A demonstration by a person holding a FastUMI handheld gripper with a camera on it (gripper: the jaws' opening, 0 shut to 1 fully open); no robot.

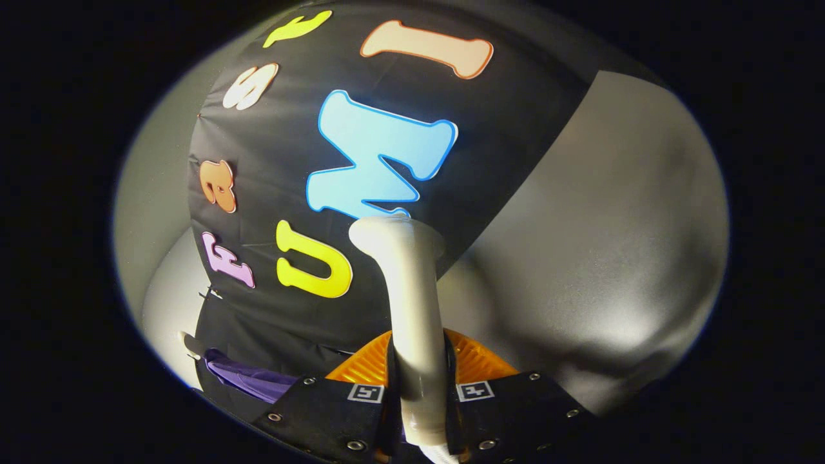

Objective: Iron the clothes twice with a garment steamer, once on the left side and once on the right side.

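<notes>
And here's the claw (420, 393) with its two fingers (335, 412) drawn in close, one on each side of the white handle of the garment steamer (412, 309), both pressing against it, so the grip is tight and the gap between the fingers is no wider than that handle. The steamer's pale shaft rises straight out from between the fingers and runs forward, ending in a rounded, slightly flared end that sits against the black cloth wall (515, 129) beyond. Just behind the shaft, right at the fingers, there's a ribbed orange part (480, 364) fanning out to both sides of the handle; whether it belongs to the steamer or to the claw itself is hard to tell from here. Off to the left of the fingers, low down and beyond them, a bit of purple garment (251, 380) peeks out, hanging just beside the edge of the black cloth, with a small white piece (188, 343) next to it that may be a hanger tip, too small to be sure. The steamer's end is well apart from that purple fabric, pointing up past it at the wall. To the right, the grey booth panel (619, 245) curves away, softly lit, with a brighter patch lower down.
</notes>
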